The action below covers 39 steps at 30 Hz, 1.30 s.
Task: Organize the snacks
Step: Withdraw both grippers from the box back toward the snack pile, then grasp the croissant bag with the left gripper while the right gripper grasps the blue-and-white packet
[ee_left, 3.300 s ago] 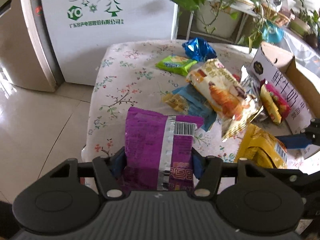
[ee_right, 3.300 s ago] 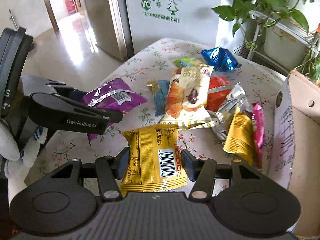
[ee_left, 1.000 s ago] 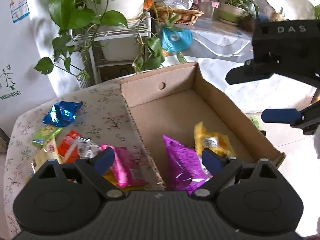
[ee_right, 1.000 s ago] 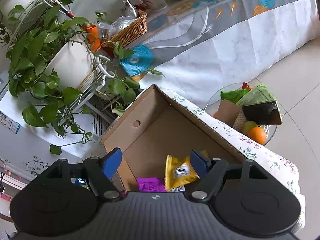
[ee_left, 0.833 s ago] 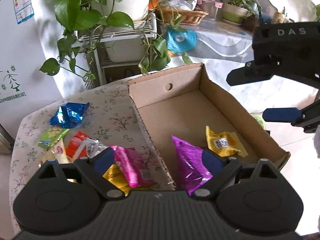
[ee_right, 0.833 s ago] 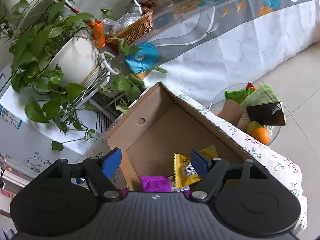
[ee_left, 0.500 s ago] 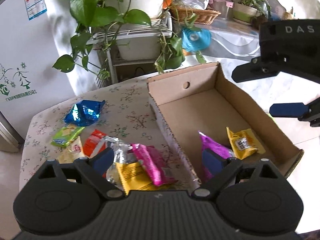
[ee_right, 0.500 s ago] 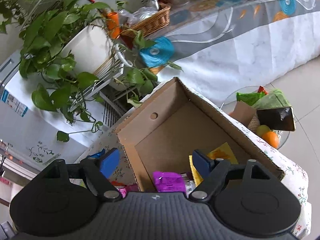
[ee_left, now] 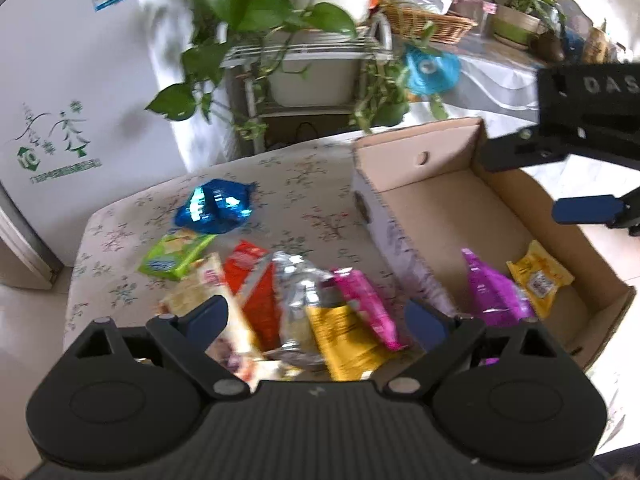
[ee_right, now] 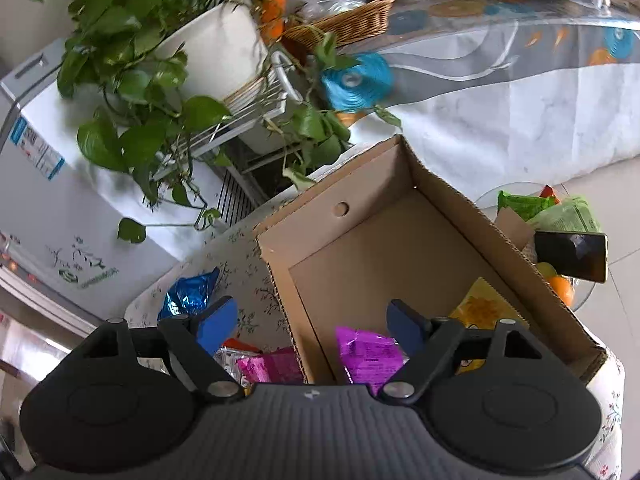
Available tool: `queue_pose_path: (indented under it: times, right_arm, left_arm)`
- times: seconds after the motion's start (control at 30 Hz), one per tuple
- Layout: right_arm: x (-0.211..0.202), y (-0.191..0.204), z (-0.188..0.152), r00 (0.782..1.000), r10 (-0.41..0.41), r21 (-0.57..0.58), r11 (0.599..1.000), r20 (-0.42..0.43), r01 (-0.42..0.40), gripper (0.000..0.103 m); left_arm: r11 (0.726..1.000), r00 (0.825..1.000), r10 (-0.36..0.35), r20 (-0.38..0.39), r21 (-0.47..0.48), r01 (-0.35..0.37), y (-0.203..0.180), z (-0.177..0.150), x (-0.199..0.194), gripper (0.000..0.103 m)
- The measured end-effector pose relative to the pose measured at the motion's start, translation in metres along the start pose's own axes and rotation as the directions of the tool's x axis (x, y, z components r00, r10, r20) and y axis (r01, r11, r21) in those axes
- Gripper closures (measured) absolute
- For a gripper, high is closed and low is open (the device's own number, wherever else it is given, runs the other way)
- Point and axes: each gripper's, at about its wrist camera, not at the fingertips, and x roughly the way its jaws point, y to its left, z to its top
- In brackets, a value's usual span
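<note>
An open cardboard box (ee_left: 432, 200) stands on the right of the floral table (ee_left: 120, 240). A purple packet (ee_left: 492, 292) and a yellow packet (ee_left: 538, 278) lie inside it; both show in the right wrist view too, purple (ee_right: 366, 350) and yellow (ee_right: 486, 308). Loose snacks lie left of the box: a blue foil bag (ee_left: 214, 206), a green pack (ee_left: 176, 254), a red pack (ee_left: 256, 280), a silver pack (ee_left: 298, 280), a pink pack (ee_left: 364, 304) and a gold pack (ee_left: 344, 340). My left gripper (ee_left: 318, 320) is open and empty above the pile. My right gripper (ee_right: 310, 326) is open and empty over the box's near-left wall; one blue finger (ee_left: 588, 208) shows in the left view.
Potted plants on a white rack (ee_left: 304, 60) stand behind the table. A white freezer (ee_left: 72, 80) is at the left. A clothed table with a wicker basket (ee_right: 352, 20) is beyond. A glass stand with fruit and a phone (ee_right: 570, 256) sits right of the box.
Both grippers have let go of the purple and yellow packets, which now lie in the box. Both views have swung left and back; the left gripper now hangs over the loose pile.
</note>
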Motion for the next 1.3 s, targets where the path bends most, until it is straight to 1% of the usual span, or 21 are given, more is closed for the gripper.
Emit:
queue_pose_path:
  times: [0.17, 0.3, 0.4, 0.5, 0.63, 0.73, 0.8, 0.93, 1.0, 1.07, 1.1, 1.13, 1.17, 1.2, 1.27, 1.3]
  right_arm:
    - [0.005, 0.012, -0.004, 1.000, -0.008, -0.054, 0.999, -0.004, 0.008, 0.016]
    - [0.011, 0.023, -0.007, 1.000, 0.013, -0.095, 0.995, -0.018, -0.015, 0.016]
    - [0.014, 0.031, -0.009, 0.999, 0.038, -0.124, 0.991, -0.032, -0.041, 0.016]
    - [0.019, 0.035, -0.013, 0.995, 0.074, -0.138, 0.987, -0.062, -0.083, 0.016]
    - [0.025, 0.039, -0.018, 0.987, 0.121, -0.137, 0.981, -0.106, -0.135, 0.016]
    - [0.027, 0.043, -0.022, 0.983, 0.135, -0.153, 0.976, -0.121, -0.153, 0.018]
    - [0.028, 0.047, -0.024, 0.981, 0.142, -0.166, 0.973, -0.129, -0.163, 0.019]
    - [0.031, 0.052, -0.032, 0.980, 0.138, -0.197, 0.966, -0.143, -0.165, 0.022]
    - [0.033, 0.053, -0.035, 0.980, 0.134, -0.206, 0.965, -0.151, -0.163, 0.023]
    - [0.034, 0.055, -0.036, 0.980, 0.128, -0.213, 0.964, -0.152, -0.159, 0.023]
    - [0.035, 0.055, -0.037, 0.980, 0.125, -0.214, 0.964, -0.152, -0.157, 0.023]
    - [0.036, 0.056, -0.037, 0.980, 0.124, -0.213, 0.965, -0.153, -0.155, 0.023]
    - [0.037, 0.056, -0.037, 0.980, 0.123, -0.211, 0.965, -0.154, -0.154, 0.023]
    - [0.038, 0.057, -0.038, 0.980, 0.122, -0.212, 0.965, -0.155, -0.154, 0.023]
    - [0.039, 0.059, -0.039, 0.980, 0.122, -0.220, 0.963, -0.159, -0.156, 0.024]
    - [0.040, 0.060, -0.040, 0.979, 0.121, -0.227, 0.961, -0.161, -0.156, 0.024]
  left_arm:
    - [0.998, 1.000, 0.019, -0.011, -0.061, -0.020, 0.038, -0.003, 0.002, 0.008]
    - [0.991, 0.999, 0.027, -0.035, -0.132, -0.031, 0.070, -0.003, 0.010, 0.008]
    - [0.982, 0.999, 0.004, -0.053, -0.186, -0.014, 0.088, -0.004, 0.018, 0.007]
    - [0.965, 0.998, -0.022, -0.055, -0.263, 0.006, 0.103, -0.007, 0.026, 0.007]
    - [0.936, 0.996, -0.065, -0.055, -0.350, 0.042, 0.115, -0.015, 0.039, 0.007]
    - [0.907, 0.992, -0.112, -0.062, -0.414, 0.077, 0.121, -0.022, 0.050, 0.007]
    - [0.892, 0.990, -0.127, -0.064, -0.443, 0.086, 0.122, -0.025, 0.056, 0.007]
    - [0.897, 0.990, -0.123, -0.073, -0.435, 0.079, 0.116, -0.027, 0.063, 0.007]
    - [0.898, 0.989, -0.126, -0.077, -0.432, 0.080, 0.115, -0.029, 0.065, 0.011]
    - [0.898, 0.987, -0.142, -0.080, -0.429, 0.094, 0.114, -0.031, 0.067, 0.023]
    - [0.902, 0.987, -0.142, -0.075, -0.420, 0.098, 0.113, -0.031, 0.066, 0.027]
    - [0.906, 0.987, -0.145, -0.070, -0.410, 0.104, 0.112, -0.031, 0.065, 0.037]
    - [0.906, 0.985, -0.156, -0.069, -0.407, 0.115, 0.113, -0.031, 0.064, 0.041]
    - [0.901, 0.983, -0.170, -0.070, -0.416, 0.127, 0.115, -0.032, 0.063, 0.041]
    - [0.889, 0.980, -0.189, -0.063, -0.435, 0.143, 0.120, -0.034, 0.060, 0.047]
    - [0.887, 0.979, -0.192, -0.061, -0.438, 0.147, 0.123, -0.034, 0.058, 0.047]
